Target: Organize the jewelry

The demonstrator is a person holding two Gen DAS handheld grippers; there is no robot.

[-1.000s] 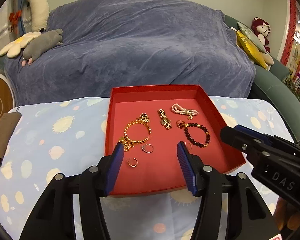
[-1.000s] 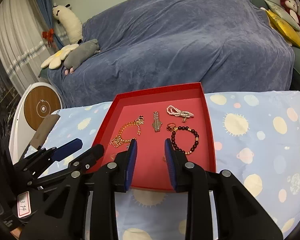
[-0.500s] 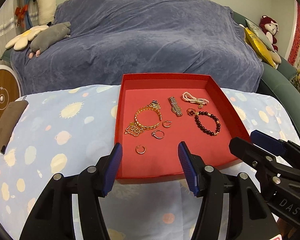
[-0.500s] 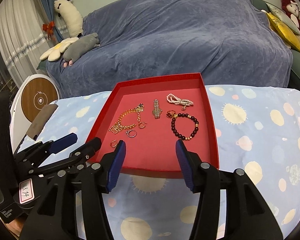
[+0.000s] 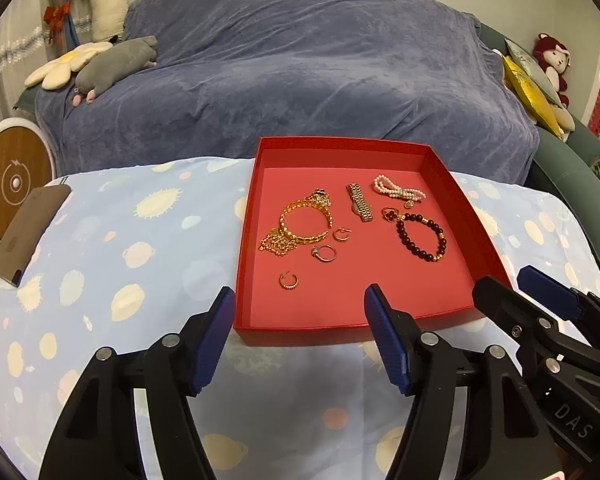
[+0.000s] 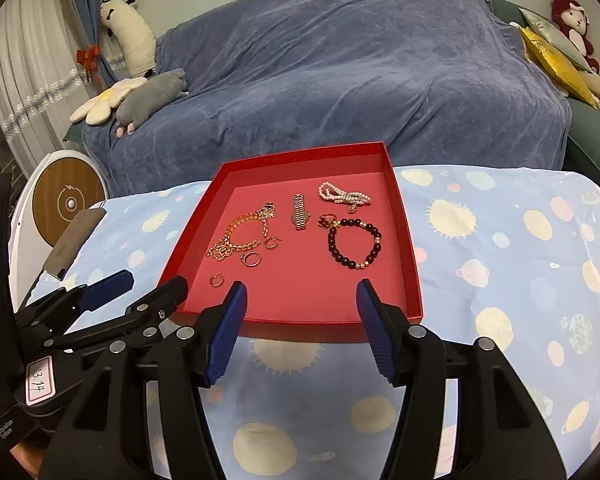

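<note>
Compared with a second earlier, both grippers are drawn back from the red tray, and a small hoop earring now lies exposed near its front left. The left gripper and right gripper are angled downward before the near rim, jaws opening, nothing between them. All jewelry apparently lies inside, so sorting appears nearly complete.

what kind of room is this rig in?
Most likely a home living room: a sofa under a blue throw, plush toys along it, and a table with a planet-print cloth holding a red jewelry tray.
</note>
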